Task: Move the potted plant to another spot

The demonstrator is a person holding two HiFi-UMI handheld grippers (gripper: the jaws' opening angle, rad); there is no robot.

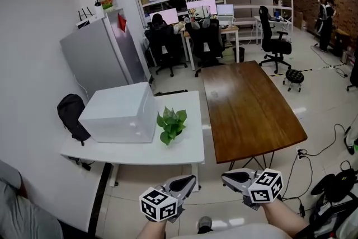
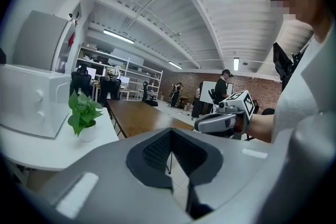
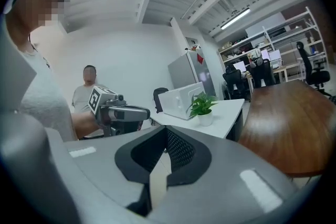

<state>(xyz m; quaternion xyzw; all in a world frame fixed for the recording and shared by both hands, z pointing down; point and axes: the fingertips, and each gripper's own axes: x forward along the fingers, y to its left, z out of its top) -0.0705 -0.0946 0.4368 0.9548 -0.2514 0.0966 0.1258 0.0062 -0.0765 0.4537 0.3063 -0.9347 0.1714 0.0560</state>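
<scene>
The potted plant [image 1: 171,125], green leaves in a small white pot, stands on the white table [image 1: 187,149] near its right edge, beside a white box [image 1: 120,112]. Both grippers hover low in front of the table, apart from the plant. In the head view my left gripper [image 1: 193,178] and my right gripper [image 1: 224,175] point toward each other's side of the gap between the tables. Each is shut with nothing in it. The left gripper view shows the plant [image 2: 84,115] to the left of its jaws; the right gripper view shows the plant [image 3: 202,107] ahead of its jaws.
A long brown wooden table [image 1: 246,109] stands right of the white one. A black backpack [image 1: 71,115] hangs at the left, with a grey cabinet [image 1: 98,59] behind. Office chairs, desks with monitors and a small stool [image 1: 293,76] fill the back; cables lie on the floor at right.
</scene>
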